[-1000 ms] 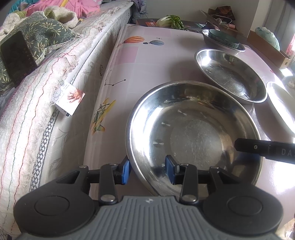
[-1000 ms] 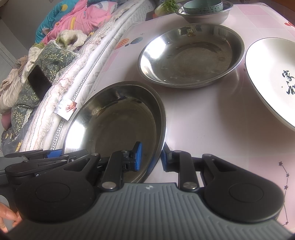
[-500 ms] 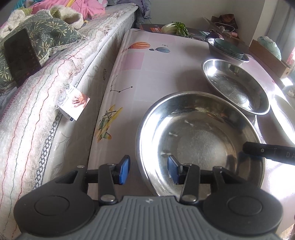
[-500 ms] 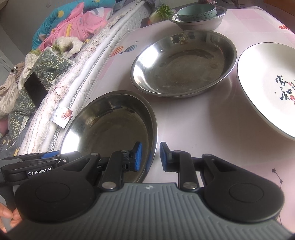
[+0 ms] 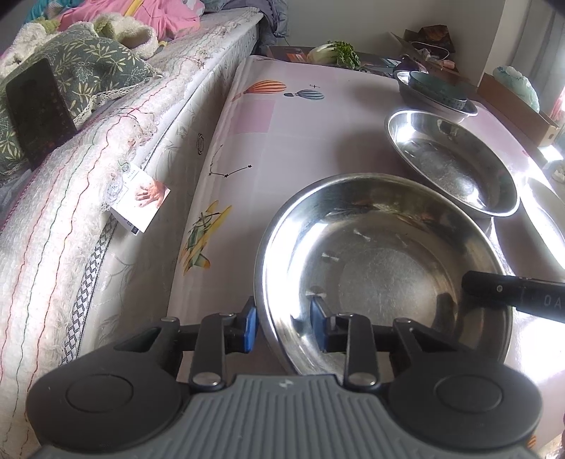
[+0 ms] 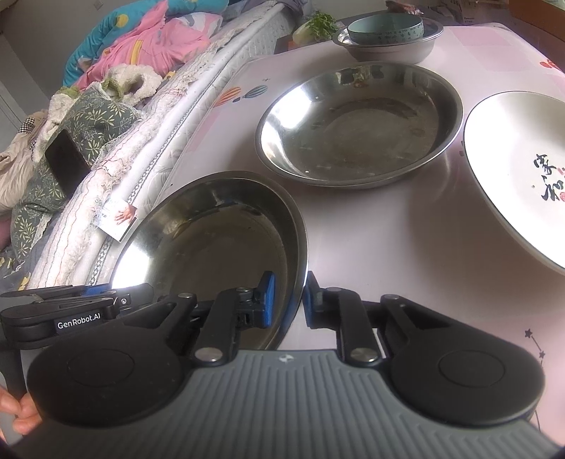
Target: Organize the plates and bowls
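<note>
A wide, shallow steel plate (image 5: 388, 268) lies nearest on the pink table (image 5: 282, 141). My left gripper (image 5: 282, 326) straddles its near-left rim, one pad outside and one inside. Its jaws are closing, and a gap still shows at the inner pad. My right gripper (image 6: 289, 300) is shut on the same plate (image 6: 212, 240) at its right rim. A second steel plate (image 6: 360, 123) lies just beyond. A white plate (image 6: 522, 169) with painted characters sits to the right. At the far end a teal bowl (image 6: 385, 26) rests in a steel bowl (image 6: 388, 49).
A bed with a quilt (image 5: 70, 212) runs along the table's left edge, with a dark phone (image 5: 39, 113) and a card (image 5: 141, 197) on it. Leafy greens (image 5: 335, 53) and a cardboard box (image 5: 519, 109) stand at the far end. A person's fingers (image 6: 17, 413) show at the lower left.
The left jaws have narrowed around the near plate's rim. The right jaws have closed onto its right rim. Neither hand has visibly shifted, and the plate stays on the table.
</note>
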Available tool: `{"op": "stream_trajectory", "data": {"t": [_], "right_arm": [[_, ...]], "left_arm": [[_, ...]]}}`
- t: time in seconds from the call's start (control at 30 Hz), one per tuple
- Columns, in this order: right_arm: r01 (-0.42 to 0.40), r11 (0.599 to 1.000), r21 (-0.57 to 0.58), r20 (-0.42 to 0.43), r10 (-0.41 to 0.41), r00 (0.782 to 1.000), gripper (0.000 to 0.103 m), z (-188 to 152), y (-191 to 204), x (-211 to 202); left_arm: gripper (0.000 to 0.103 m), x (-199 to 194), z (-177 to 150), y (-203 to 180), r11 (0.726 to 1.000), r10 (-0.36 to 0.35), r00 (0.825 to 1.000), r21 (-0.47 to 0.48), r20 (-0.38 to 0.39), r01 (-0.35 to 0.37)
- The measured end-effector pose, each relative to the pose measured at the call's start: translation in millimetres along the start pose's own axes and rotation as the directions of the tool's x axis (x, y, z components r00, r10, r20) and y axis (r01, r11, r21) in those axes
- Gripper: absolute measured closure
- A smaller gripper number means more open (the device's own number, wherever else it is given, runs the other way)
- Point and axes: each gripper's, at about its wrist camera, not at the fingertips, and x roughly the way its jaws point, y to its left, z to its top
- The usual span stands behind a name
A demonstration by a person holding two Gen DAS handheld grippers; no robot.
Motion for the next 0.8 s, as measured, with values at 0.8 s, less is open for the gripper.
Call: {"op": "stream_trajectory", "data": {"t": [0.8], "right_arm": [[0.011,0.997,-0.080,0.058,-0.006,0.998,0.087,0.1,16.4,-16.6]], "left_arm": [[0.071,-20.0,-4.2,-0.5,1.000,0.001,0.999,0.017,0.040,-0.002]]}}
